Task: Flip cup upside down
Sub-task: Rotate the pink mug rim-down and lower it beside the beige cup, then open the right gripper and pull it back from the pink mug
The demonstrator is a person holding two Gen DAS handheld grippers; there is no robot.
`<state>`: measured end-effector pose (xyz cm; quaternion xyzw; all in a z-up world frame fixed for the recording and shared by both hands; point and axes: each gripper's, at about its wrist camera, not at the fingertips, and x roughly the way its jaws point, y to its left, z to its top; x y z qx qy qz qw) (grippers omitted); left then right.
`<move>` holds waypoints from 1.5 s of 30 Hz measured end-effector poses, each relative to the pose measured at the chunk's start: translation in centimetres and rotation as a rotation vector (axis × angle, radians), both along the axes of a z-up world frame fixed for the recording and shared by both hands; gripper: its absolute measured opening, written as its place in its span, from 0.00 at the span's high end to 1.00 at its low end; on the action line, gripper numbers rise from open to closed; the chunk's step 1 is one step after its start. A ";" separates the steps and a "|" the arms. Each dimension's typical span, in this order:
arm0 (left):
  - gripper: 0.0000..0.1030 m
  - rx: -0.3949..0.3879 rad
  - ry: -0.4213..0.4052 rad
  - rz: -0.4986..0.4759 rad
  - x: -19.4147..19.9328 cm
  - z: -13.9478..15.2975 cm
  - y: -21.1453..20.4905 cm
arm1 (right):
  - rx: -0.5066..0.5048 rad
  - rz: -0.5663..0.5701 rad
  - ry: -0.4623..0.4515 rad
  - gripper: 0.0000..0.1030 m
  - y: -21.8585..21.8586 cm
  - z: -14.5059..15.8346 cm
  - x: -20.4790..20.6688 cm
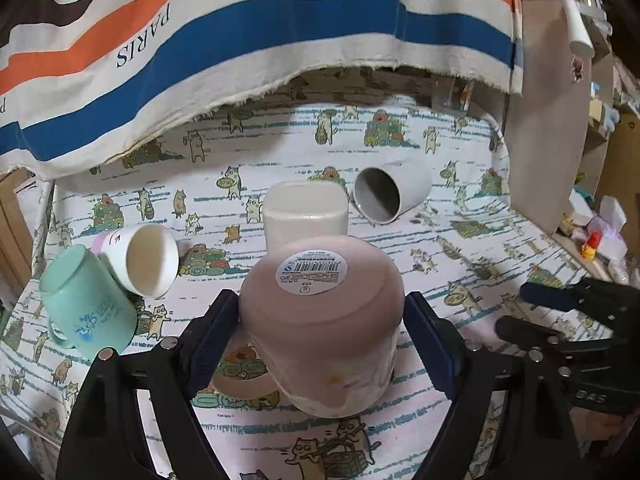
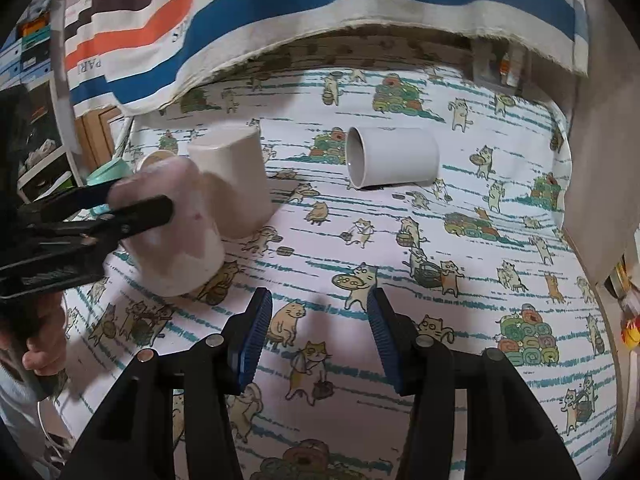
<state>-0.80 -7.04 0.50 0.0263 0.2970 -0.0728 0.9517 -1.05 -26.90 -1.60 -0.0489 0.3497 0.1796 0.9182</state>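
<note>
My left gripper [image 1: 322, 334] is squeezing the pink cup [image 1: 324, 320] from both sides, and the cup is already bottom up, with the round sticker [image 1: 312, 273] on its base facing me. In the right wrist view the cup's mouth looks like it is down at the cloth, but it is blurry there, so I cannot tell if it sits flat yet. I think the flip is almost done: what is left is to set it down steady and let go. My right gripper [image 2: 320, 330] has nothing in it, its two blue pads spread apart over a bare bit of the tablecloth [image 2: 460, 340], near the pink cup but not touching it. Just behind the pink cup stands a white cup [image 1: 306, 210], also bottom up, so that one looks finished. Off to my left, a green mug [image 1: 86, 300] lies tipped over, and a small white cup [image 1: 140, 258] leans on its side right next to it, with its mouth showing. Farther back, a grey cup [image 1: 390, 194] lies on its side with its mouth toward me. I think those three may still need flipping. The cloth on the table is white with little cats and teal lines all over. At the far end hangs a big striped cloth [image 1: 240, 40] in blue, orange and brown with the word PARIS on it. To the right there are wooden shelves [image 1: 600, 148] with small things I cannot make out.
</note>
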 end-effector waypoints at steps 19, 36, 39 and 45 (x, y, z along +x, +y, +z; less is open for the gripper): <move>0.01 -0.002 -0.191 0.043 -3.7 3.1 2.9 | 0.077 -0.009 -0.084 0.42 0.1 3.4 -1.5; 0.00 -0.047 -0.408 0.168 -9.6 6.1 10.7 | 0.106 -0.067 -0.432 0.00 3.7 7.4 -5.2; 0.00 -0.035 -0.408 0.182 -10.1 5.4 11.7 | 0.147 -0.086 -0.439 0.00 3.9 7.3 -5.3; 0.00 -0.051 -0.397 0.206 -10.7 3.8 13.6 | 0.202 -0.109 -0.410 0.00 4.2 6.0 -5.0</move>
